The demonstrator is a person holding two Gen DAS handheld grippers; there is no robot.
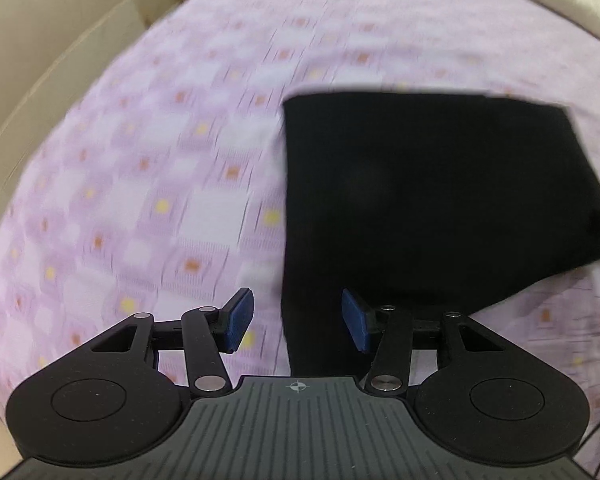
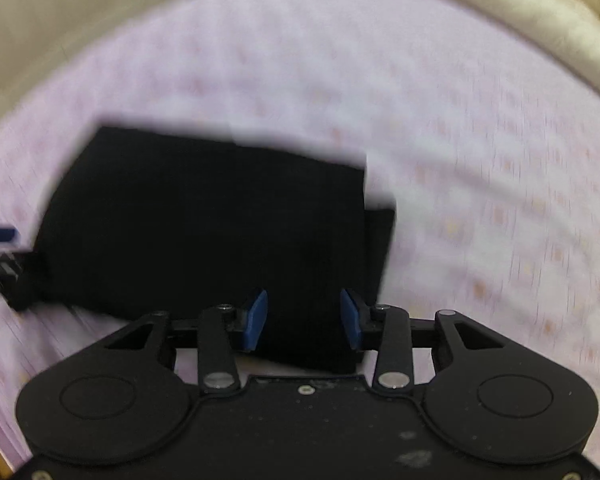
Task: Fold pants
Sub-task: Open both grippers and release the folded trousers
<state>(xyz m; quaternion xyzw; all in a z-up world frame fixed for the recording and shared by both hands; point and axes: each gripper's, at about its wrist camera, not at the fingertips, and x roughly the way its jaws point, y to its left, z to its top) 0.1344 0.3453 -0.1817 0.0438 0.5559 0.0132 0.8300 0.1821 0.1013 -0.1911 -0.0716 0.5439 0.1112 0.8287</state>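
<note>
My left gripper and right gripper, fingers released, hover over folded black pants on the bed.

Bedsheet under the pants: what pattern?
Lilac check with small yellow and orange squares on the bedsheet; clearest in the left wrist view.

I am working in a bedroom at home. A bed sheet, lilac with small orange and yellow squares, covers a mattress across nearly the whole view. A cream padded headboard curves along the far right, and beige wall panels stand at far left.
</note>
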